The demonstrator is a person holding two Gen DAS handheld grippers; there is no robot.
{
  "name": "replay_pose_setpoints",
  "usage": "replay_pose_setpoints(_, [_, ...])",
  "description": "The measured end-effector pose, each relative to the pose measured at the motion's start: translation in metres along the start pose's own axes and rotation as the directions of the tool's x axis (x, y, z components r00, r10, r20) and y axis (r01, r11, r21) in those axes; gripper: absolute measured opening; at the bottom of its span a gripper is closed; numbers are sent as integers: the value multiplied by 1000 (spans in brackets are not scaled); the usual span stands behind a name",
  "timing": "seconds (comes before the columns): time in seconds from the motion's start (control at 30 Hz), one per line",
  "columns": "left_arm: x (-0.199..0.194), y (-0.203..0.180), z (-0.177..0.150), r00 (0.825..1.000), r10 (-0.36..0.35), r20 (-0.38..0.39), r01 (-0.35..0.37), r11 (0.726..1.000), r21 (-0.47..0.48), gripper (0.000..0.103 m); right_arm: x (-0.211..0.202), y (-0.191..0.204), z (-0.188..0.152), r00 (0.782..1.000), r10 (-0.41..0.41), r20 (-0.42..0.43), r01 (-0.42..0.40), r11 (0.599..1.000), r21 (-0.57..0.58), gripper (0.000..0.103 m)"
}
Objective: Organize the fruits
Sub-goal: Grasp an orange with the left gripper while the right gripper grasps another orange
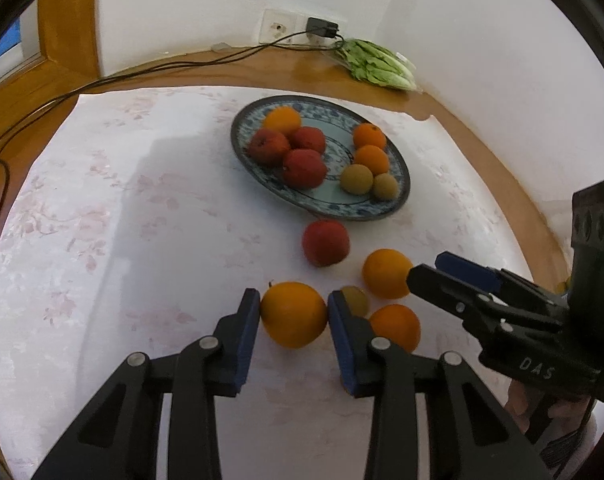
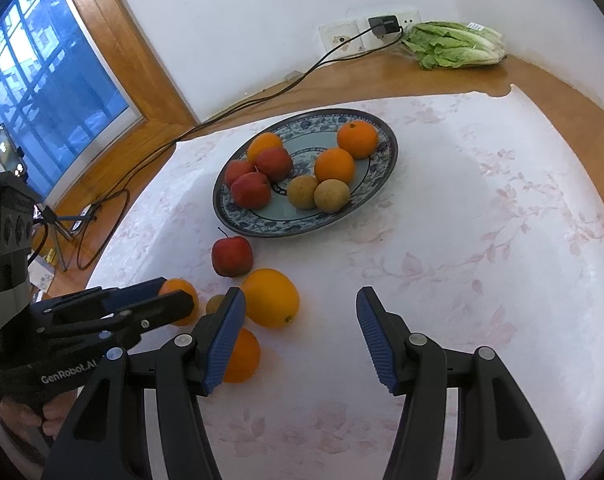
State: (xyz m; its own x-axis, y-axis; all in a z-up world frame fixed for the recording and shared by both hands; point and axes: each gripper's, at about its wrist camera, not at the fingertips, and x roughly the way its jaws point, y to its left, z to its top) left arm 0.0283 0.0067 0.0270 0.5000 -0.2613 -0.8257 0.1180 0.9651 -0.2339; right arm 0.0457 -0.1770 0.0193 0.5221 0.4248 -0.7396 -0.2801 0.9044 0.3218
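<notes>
Currently left tongs [image 1: 293, 312] clamped on a large orange [image 1: 293, 315]; both blue pads touch its sides; it sits on the white floral cloth [image 1: 141, 220] covering the wooden worktop [image 1: 261, 68]; whether it's lifted off the cloth, can't tell. Right tongs [image 2: 302, 320] wide apart, nothing between the pads; hovering over bare cloth just right of the loose fruit.

Loose fruit on the cloth, near the held one: red apple [image 1: 326, 242] closest to the plate; second orange [image 1: 386, 273] by the right tongs' tip; third orange [image 1: 396, 326] behind the left tongs' right pad; small brownish-green fruit [image 1: 356, 300] tucked between these, partly hidden.

Blue-patterned plate [image 1: 398, 168] further back holds three red apples and one orange on its left half, two oranges and two tan round fruits on its right.

Bagged lettuce [image 1: 376, 65] at the worktop's far edge near a wall socket [image 1: 279, 28]; black cable [image 1: 181, 65] runs left from the charger.
</notes>
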Motion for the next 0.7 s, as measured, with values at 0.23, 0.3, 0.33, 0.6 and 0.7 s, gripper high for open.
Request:
replay_pose_setpoints(0.23, [2,4,0,1000,14,0,-14,1000,-14,37,9,1,0,999,26,-19,-26,1000,8,59])
replay_pose_setpoints(0.3, [1,4,-1,1000,15,3,-15,1000,-14,37,13,1,0,999,40,-32,-39,999,19,59])
replay_pose_setpoints(0.33, [1,3,-2,1000,16,4,-16,1000,-13,37,15,2,0,998,44,-37,-43,999,21,59])
replay_pose_setpoints(0.6, [1,1,-3,999,30,14,-30,1000,-2,37,17,7,-2,999,45,-24,-45,999,-10,59])
replay_pose_setpoints(0.7, [1,0,-3,999,35,17,-35,999,0,37,18,7,-2,999,35,-19,-35,999,-14,54])
